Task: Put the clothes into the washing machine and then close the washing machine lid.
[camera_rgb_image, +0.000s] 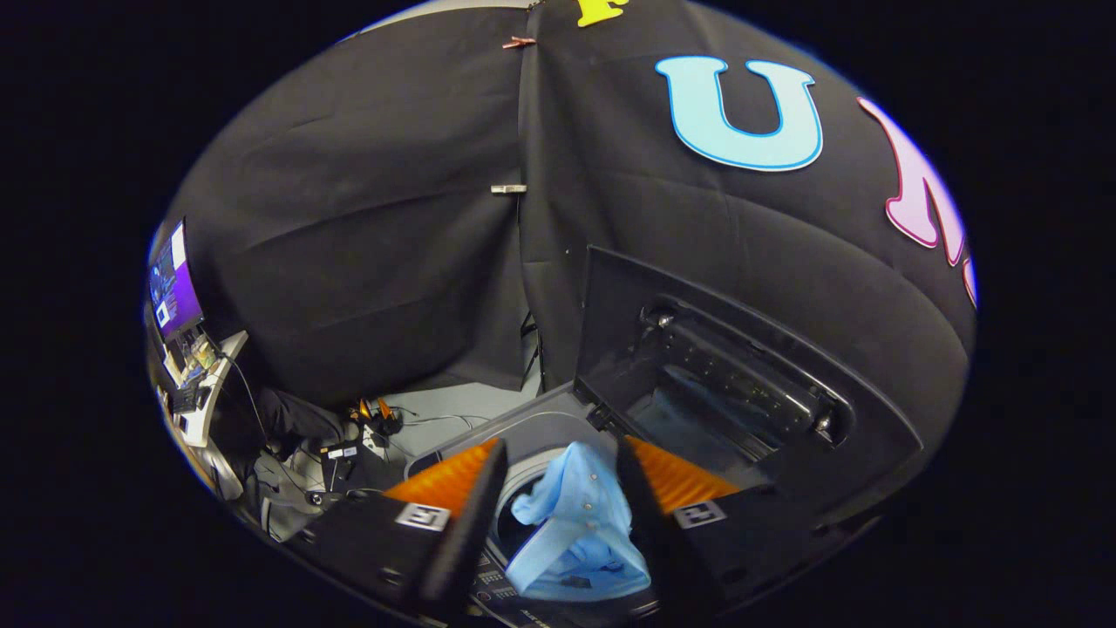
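Gripper (558, 488) clenched on a light blue shirt (577, 523), fabric pinched between both fingers and bunched over the washing machine (488, 436) drum opening. Lid (741, 366) stands open at 1 o'clock beyond the fingers. Cluttered desk (205, 392) at 9 o'clock.

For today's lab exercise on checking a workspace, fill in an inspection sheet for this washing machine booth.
Surface: washing machine top, grey, drum opening below the fingers.
Job's things: light blue shirt between the fingers, above the drum; washing machine lid raised open.
Clutter: small items on the floor beyond.
Grippers: gripper, fingers flank the shirt; grip cannot be told.
Cables: loose cable on the floor.
Surroundings: black cloth wall; desk with monitor.
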The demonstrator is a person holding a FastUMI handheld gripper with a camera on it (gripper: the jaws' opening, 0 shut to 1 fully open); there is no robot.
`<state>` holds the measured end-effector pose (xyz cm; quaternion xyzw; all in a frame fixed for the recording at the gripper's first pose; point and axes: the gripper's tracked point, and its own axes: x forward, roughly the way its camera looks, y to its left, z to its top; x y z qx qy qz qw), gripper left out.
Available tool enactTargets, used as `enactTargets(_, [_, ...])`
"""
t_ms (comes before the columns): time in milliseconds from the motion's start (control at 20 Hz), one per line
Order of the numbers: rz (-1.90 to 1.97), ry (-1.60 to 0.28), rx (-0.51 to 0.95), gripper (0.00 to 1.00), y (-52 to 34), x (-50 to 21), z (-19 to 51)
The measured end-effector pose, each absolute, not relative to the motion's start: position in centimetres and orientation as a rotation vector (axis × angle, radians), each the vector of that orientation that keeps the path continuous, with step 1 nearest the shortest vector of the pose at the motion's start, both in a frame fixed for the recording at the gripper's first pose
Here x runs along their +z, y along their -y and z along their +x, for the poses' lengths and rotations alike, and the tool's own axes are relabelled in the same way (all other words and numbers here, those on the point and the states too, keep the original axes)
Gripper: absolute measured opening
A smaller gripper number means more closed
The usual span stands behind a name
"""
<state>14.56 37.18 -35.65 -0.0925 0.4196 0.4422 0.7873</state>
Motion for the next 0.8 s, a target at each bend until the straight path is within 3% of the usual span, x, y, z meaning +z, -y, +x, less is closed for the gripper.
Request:
enactTargets(100, [-0.195,-0.918,0.949,1.00,-37.1,-35.7,14.5])
enactTargets(450, [-0.095,-0.757,0.982,1.00,-38.6,-31.4,16.2])
enactTargets(800, [0.012,-0.519,0.818,0.99,-38.1,-27.2,21.6])
